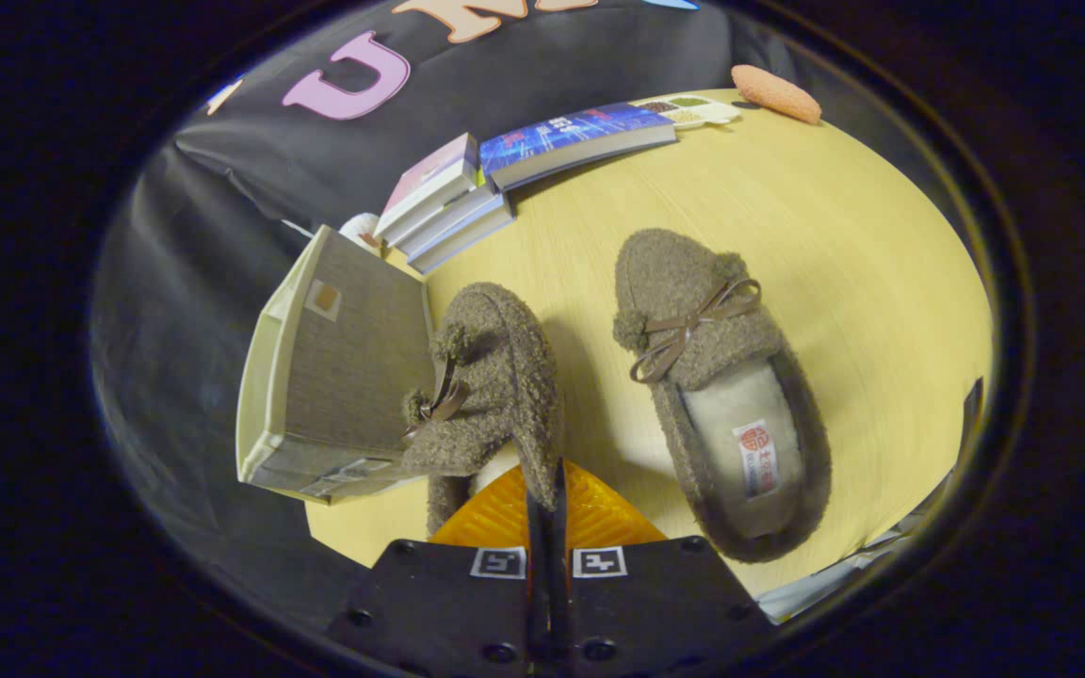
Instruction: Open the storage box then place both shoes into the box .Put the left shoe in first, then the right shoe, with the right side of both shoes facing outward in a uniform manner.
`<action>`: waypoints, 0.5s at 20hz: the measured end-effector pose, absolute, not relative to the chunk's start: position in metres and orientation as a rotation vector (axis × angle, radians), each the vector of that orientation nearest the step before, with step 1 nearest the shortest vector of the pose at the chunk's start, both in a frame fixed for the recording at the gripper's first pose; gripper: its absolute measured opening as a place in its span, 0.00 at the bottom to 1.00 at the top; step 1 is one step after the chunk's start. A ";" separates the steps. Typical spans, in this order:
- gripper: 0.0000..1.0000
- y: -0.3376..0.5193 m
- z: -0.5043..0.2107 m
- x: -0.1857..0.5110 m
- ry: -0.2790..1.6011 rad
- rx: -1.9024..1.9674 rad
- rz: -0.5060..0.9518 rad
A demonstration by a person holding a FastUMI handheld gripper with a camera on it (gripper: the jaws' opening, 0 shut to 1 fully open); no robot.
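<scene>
The fingers (547,499) pinch a thin edge of the left shoe (491,386), held tilted just ahead beside the storage box (335,377). So slight a grip may slip, dropping it on the desk (844,235). The right shoe (717,386) lies beyond, right of the fingers.

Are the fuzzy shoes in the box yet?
Not yet. The claw is pinching the side of one brown shoe and holding it next to the storage box, whose lid looks closed. The other shoe lies on the table. Both shoes have yet to go inside.
</scene>
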State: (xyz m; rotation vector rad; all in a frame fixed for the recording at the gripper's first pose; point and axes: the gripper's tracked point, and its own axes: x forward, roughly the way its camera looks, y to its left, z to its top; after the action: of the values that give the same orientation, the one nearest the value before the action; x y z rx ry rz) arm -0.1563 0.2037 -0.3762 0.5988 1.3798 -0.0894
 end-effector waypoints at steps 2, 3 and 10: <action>0.05 0.202 -0.364 -0.145 1.351 0.610 -0.081; 0.04 0.200 -0.356 -0.138 1.332 0.608 -0.075; 0.04 0.198 -0.298 -0.077 1.201 0.631 -0.027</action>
State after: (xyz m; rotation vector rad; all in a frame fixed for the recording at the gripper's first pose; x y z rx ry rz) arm -0.0772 0.1976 -0.2976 0.6308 1.2005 -0.0274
